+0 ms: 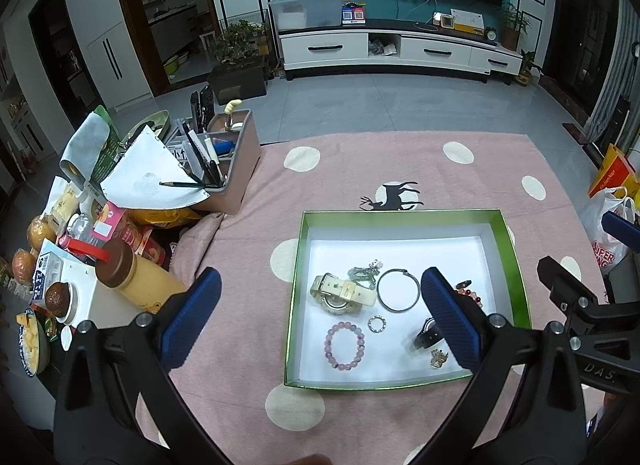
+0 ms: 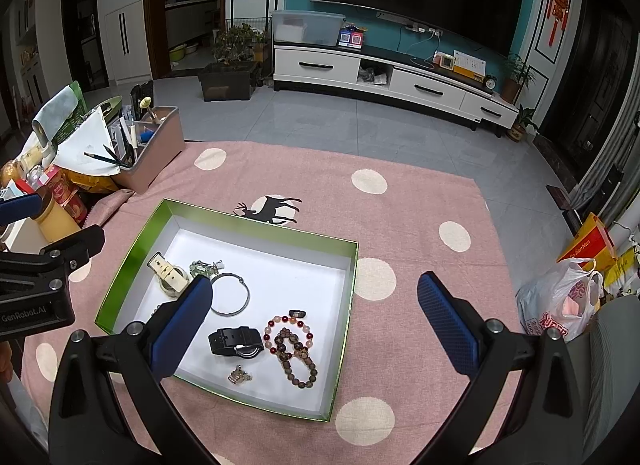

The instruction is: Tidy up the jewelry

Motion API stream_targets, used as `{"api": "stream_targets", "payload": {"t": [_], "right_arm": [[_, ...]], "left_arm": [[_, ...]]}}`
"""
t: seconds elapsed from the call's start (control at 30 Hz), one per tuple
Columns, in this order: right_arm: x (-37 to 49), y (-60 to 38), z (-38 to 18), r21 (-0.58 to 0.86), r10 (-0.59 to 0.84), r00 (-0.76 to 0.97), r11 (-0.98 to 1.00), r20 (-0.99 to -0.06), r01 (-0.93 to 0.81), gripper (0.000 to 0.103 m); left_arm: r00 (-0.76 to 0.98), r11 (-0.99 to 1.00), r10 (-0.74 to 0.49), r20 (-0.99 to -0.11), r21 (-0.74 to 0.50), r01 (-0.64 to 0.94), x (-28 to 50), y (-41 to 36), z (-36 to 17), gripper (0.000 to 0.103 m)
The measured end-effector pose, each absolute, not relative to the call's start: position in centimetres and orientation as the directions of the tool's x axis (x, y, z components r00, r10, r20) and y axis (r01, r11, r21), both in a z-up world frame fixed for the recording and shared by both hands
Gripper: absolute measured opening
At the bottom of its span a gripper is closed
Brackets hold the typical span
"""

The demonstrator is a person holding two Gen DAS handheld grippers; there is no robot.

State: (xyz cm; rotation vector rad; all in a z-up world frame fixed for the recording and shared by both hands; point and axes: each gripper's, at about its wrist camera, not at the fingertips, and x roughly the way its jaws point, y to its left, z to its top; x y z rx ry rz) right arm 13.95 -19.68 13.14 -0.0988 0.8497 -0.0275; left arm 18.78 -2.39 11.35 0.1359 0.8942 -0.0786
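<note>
- Jewelry lies in a green-rimmed box (image 1: 516, 265) with a white floor, on a pink dotted cloth (image 1: 360, 169).
- Cream watch (image 1: 344, 293) sits beside a thin metal bangle (image 1: 398, 290); a pale purple bead bracelet (image 1: 345, 345) and a small ring (image 1: 377, 323) lie nearer.
- Black watch (image 2: 236, 341) touches the reddish bead bracelets (image 2: 292, 345).
- Left gripper (image 1: 320, 305) hovers spread wide, holding nothing.
- Right gripper (image 2: 316, 313) likewise, empty.

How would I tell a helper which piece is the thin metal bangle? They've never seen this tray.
Find the green-rimmed white tray on the pink spotted cloth. Near its middle, just right of the cream watch, lies the metal bangle. It is the only plain, thin wire hoop; the other bracelets are beaded.
</note>
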Motion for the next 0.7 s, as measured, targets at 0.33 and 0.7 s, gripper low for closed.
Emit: {"api": "stream_targets", "payload": {"t": [0.33,0.7], "right_arm": [[14.05,-19.61,12.71,-0.101,-0.067,0.66,0.995,-0.748,-0.013,0.102],[14.03,-19.68,12.54,-0.1,-0.066,0.659,0.995,-0.749,-0.013,0.102]], "left_arm": [[0.622,0.989,-0.008,-0.783,0.086,0.121,18.93,-2.24,11.32,0.101],[0.62,0.989,-0.007,-0.784,0.086,0.121,18.9,-2.16,11.3,0.101]]}}
